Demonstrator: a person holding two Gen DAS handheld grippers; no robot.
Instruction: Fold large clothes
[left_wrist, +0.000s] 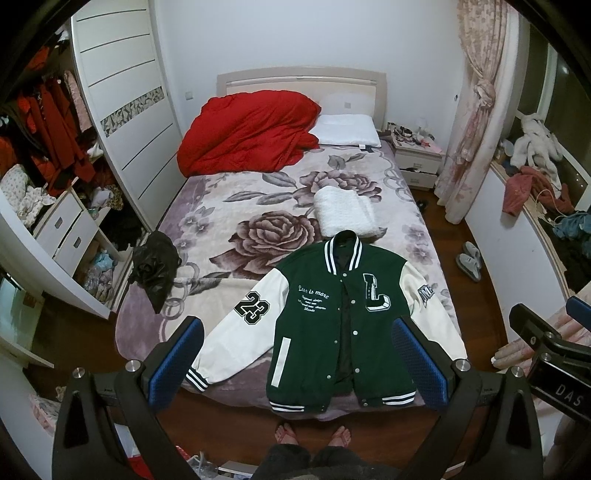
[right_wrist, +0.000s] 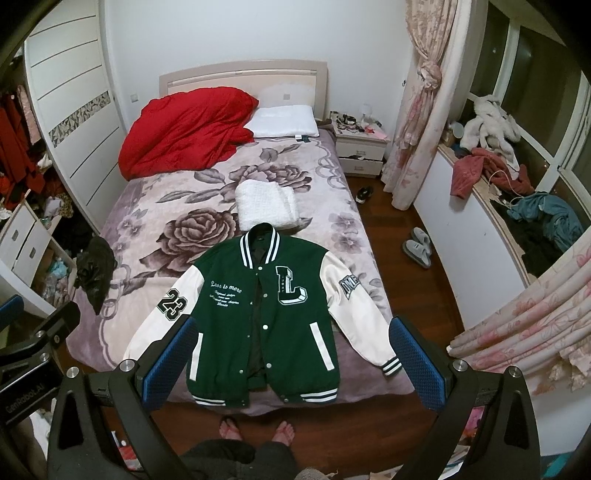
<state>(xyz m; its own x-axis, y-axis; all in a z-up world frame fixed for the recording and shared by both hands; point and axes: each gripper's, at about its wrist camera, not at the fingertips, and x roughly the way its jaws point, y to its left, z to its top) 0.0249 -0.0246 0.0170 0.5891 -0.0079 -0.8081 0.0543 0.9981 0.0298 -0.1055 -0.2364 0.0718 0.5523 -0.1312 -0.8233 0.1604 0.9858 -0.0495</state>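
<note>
A green varsity jacket with white sleeves lies flat, front up, at the foot of the bed; it also shows in the right wrist view. Its sleeves spread out to both sides and its hem is at the near bed edge. My left gripper is open and empty, held high above the jacket. My right gripper is open and empty, also high above the jacket. Each gripper's body shows at the edge of the other view.
A folded white fleece lies beyond the jacket's collar. A black garment lies at the bed's left edge. A red duvet and pillow lie at the head. Slippers sit on the floor to the right.
</note>
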